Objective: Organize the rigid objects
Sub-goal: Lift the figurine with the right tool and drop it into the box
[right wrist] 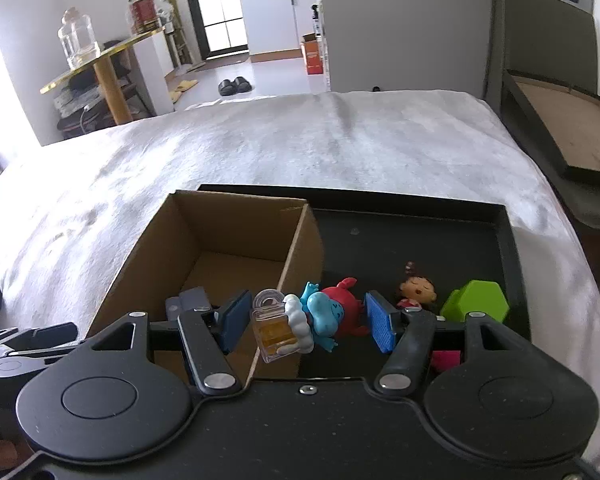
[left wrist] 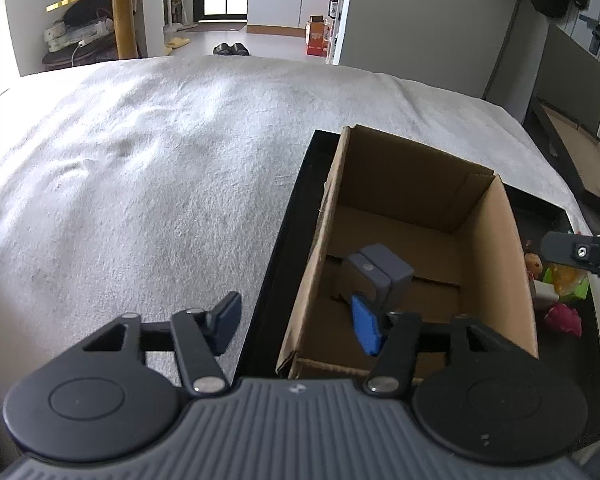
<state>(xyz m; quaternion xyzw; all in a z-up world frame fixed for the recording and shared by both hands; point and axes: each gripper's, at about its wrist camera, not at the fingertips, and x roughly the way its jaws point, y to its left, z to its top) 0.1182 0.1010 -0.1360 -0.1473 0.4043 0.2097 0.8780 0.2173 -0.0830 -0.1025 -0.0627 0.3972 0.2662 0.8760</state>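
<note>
1. My left tool (left wrist: 296,328) is released, straddling the near-left wall of the cardboard box (left wrist: 496,248).
2. My right tool (right wrist: 306,322) is released too, its pads flanking a clear yellow bottle (right wrist: 278,332) and blue-red figure (right wrist: 332,312).
3. The box holds a grey block (left wrist: 380,276).
4. The black tray (right wrist: 512,248) on the bed carries the box, a doll (right wrist: 416,292) and a green hexagon (right wrist: 476,300).
</note>
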